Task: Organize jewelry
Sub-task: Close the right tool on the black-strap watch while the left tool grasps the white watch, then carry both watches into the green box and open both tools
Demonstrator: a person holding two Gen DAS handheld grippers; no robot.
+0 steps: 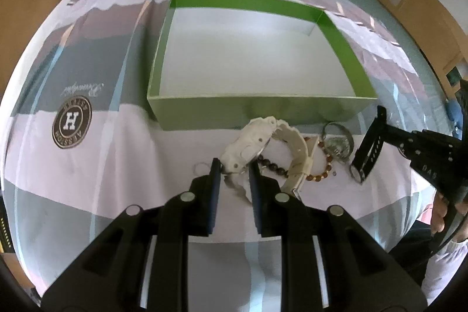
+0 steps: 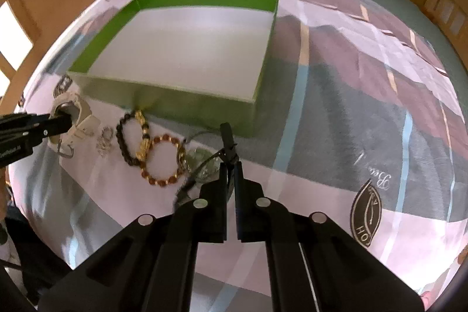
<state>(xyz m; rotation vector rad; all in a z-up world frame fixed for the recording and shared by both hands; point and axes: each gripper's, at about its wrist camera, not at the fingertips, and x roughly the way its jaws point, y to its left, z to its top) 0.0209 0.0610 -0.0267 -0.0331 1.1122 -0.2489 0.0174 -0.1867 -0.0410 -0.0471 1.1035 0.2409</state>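
Your left gripper (image 1: 234, 165) clamps the white watch (image 1: 248, 148), your right gripper (image 2: 231, 165) pinches the black watch (image 2: 226, 141) by its strap, both just before the green box (image 1: 251, 110); bead bracelets (image 2: 163, 160) lie between.

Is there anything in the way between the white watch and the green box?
Nothing visible. The left gripper is shut on the white watch, right in front of the green box. Only the box's near wall lies between them, and inside it looks empty. The bead bracelets lie off to the side.
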